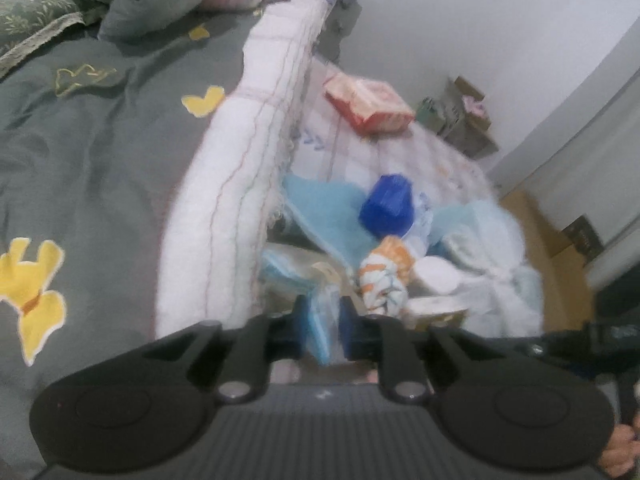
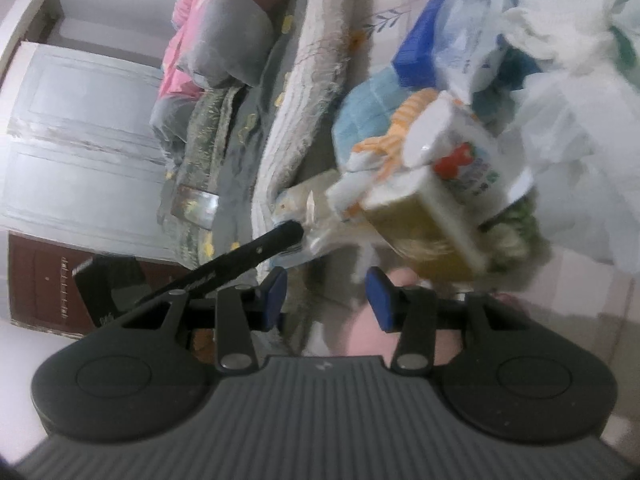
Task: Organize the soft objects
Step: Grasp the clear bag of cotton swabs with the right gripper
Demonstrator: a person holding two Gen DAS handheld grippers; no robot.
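Risk item: my left gripper (image 1: 323, 330) is clamped on a thin blue pack (image 1: 320, 320) at the pile (image 1: 384, 248) beside the bed (image 1: 80, 140), right gripper (image 2: 326, 296) slack w/ nothing in it; thin pinch may slip, or snag neighbours.

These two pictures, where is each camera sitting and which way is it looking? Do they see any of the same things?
Left wrist view: sits on the left tool, looking forward and down over a grey quilt toward a pile with a blue bag; its fingers pinch a clear packet; a bit of hand shows.
Right wrist view: sits on the right tool, facing the same pile; its jaws stand apart, empty, and the left tool's finger shows.
Shared: the blue bag, the orange striped cloth, the quilt.
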